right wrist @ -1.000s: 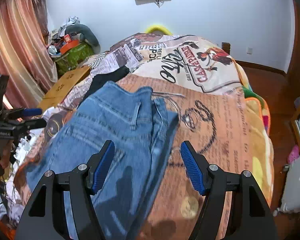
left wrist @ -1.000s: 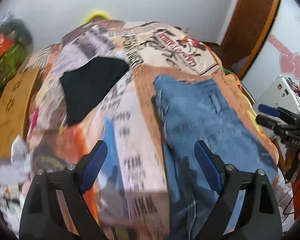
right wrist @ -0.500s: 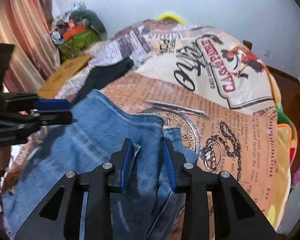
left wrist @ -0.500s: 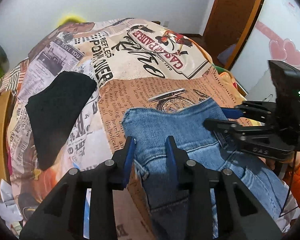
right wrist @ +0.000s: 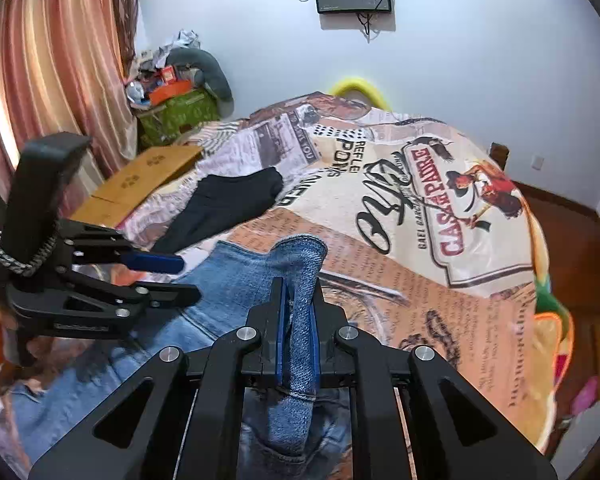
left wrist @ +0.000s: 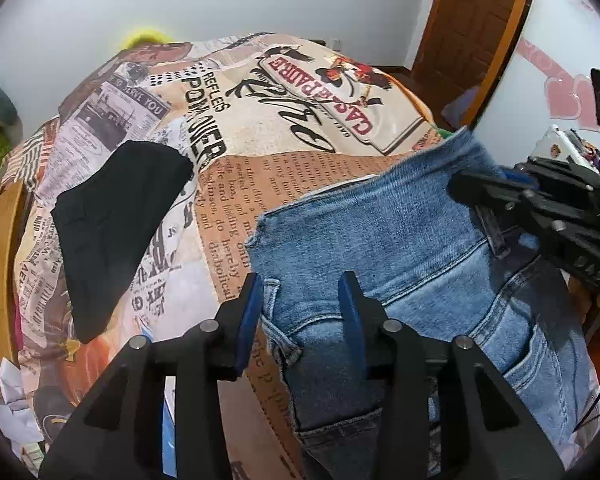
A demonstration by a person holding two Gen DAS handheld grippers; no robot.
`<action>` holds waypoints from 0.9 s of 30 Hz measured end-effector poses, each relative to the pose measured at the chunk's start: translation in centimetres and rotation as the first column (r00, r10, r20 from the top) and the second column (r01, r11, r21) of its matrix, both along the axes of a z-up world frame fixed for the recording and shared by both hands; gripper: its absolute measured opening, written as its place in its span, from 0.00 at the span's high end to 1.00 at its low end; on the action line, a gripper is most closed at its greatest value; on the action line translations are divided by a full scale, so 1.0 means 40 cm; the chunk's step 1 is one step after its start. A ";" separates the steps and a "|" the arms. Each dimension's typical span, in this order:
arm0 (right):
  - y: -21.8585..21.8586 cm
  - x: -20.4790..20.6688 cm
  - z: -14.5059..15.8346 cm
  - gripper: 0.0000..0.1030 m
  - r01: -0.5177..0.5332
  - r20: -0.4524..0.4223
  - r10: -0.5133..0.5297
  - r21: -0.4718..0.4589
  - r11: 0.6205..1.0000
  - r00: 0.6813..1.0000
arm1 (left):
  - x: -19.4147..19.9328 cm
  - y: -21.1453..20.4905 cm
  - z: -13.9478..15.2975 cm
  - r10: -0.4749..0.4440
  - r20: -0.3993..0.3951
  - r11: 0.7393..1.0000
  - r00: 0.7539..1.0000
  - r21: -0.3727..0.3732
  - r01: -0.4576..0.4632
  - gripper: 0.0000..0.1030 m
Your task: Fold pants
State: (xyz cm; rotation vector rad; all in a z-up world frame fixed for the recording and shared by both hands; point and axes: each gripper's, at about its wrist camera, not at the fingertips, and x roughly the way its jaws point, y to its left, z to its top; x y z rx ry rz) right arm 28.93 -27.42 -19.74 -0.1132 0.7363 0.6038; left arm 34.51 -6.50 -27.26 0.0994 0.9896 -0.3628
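Observation:
Blue jeans point(left wrist: 412, 264) lie on the printed bedspread point(left wrist: 284, 120). My left gripper point(left wrist: 300, 292) straddles the waistband's left corner with its jaws partly apart; the denim sits between the blue pads without a clear pinch. My right gripper point(right wrist: 298, 312) is shut on the waistband's other corner, a fold of denim point(right wrist: 304, 280) standing up between its pads. The right gripper also shows in the left wrist view point(left wrist: 540, 208) at the jeans' right edge. The left gripper shows in the right wrist view point(right wrist: 156, 276), jaws apart over the denim.
A folded black garment point(left wrist: 116, 216) lies on the bed left of the jeans. A cardboard box point(right wrist: 140, 184) and clutter point(right wrist: 172, 92) stand by the curtain. A wooden door point(left wrist: 472, 24) is at the far right.
Both grippers came down onto the jeans' waistband. The right one closed fully on its corner and lifted it. The left one narrowed around its corner.

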 end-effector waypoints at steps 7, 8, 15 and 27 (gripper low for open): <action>-0.012 0.061 -0.161 0.90 0.036 -0.176 -0.041 -0.032 0.999 0.984 | 0.009 0.001 -0.029 0.011 -0.024 1.000 1.000 0.003 -0.011 0.56; -0.012 0.059 -0.151 0.90 0.040 -0.175 -0.045 -0.032 0.999 0.983 | 0.009 -0.001 -0.030 0.011 -0.020 1.000 1.000 0.011 -0.010 0.56; -0.029 0.025 -0.093 0.79 0.051 -0.154 -0.063 -0.086 0.995 0.986 | -0.013 0.005 -0.002 0.029 -0.009 0.999 1.000 0.015 -0.029 0.56; -0.089 -0.052 -0.180 0.63 0.077 -0.265 -0.080 -0.023 0.997 0.961 | -0.099 0.002 -0.020 -0.020 0.017 0.997 1.000 0.068 0.019 0.46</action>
